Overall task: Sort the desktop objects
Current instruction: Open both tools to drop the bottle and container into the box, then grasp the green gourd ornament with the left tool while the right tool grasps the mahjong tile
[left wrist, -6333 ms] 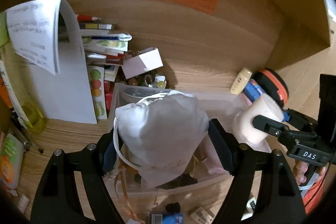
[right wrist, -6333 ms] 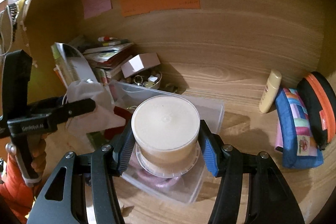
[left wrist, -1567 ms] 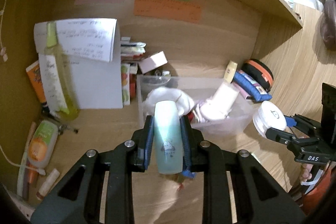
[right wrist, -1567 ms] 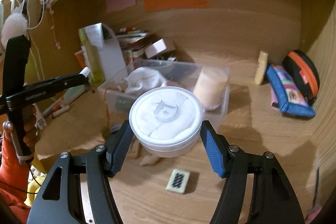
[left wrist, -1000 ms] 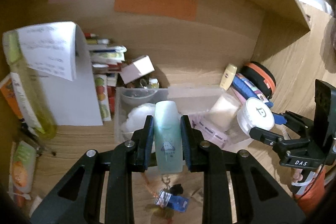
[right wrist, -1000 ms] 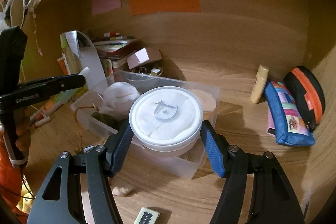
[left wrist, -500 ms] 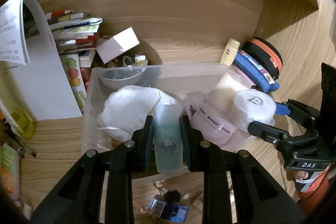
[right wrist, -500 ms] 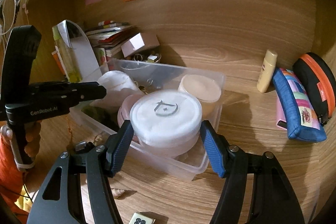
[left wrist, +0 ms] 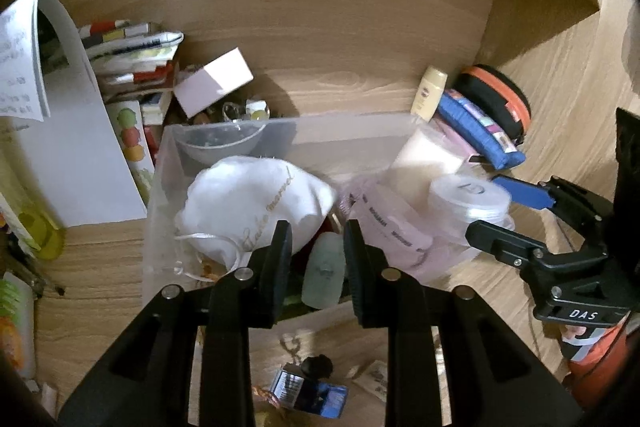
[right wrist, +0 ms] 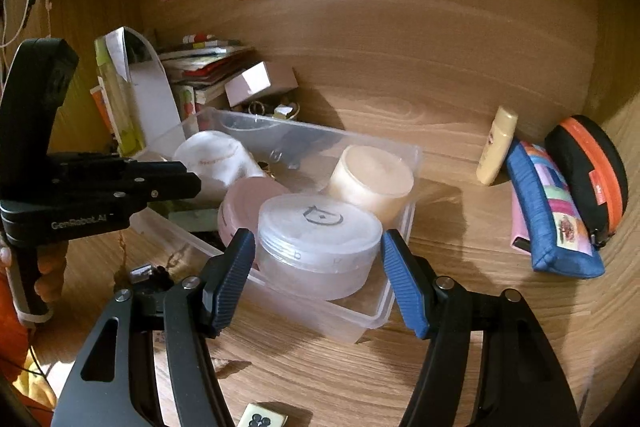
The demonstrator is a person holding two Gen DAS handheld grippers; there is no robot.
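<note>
The clear plastic bin (right wrist: 394, 301) sits on the wooden desk (right wrist: 460, 367), and both grippers are at its near edge.

In the right wrist view, the right gripper (right wrist: 318, 279) has its blue-padded fingers (right wrist: 404, 287) spread to either side of the round translucent jar (right wrist: 318, 247). A gap shows between each pad and the jar's wall, so the jaws are released. The jar rests inside the bin at its near right corner, lid up, between the two fingers. Just beyond it stands a cream cylindrical container (right wrist: 372, 183), and to its left a pink round container (right wrist: 244, 205) leans against it.

In the left wrist view, the left gripper (left wrist: 314, 247) is over the bin's near wall. The pale green bottle (left wrist: 324, 277) lies between its black fingers (left wrist: 276, 259), tilted, with its lower end down in the bin. Thin gaps appear on both sides of the bottle, so the jaws look released, though blur makes the contact hard to judge. To the left of the bottle, a white drawstring pouch (left wrist: 252, 201) fills the left part of the bin. Further right lie the pink container and the jar (left wrist: 468, 205), with the right gripper (left wrist: 516, 223) around the latter.

Outside the bin, at the far right against the wall, are a small yellow bottle (right wrist: 496, 147), a blue pencil case (right wrist: 548, 207) and a black-and-orange pouch (right wrist: 588, 171). A small blue box (left wrist: 308, 393) lies on the desk near the left gripper.
</note>
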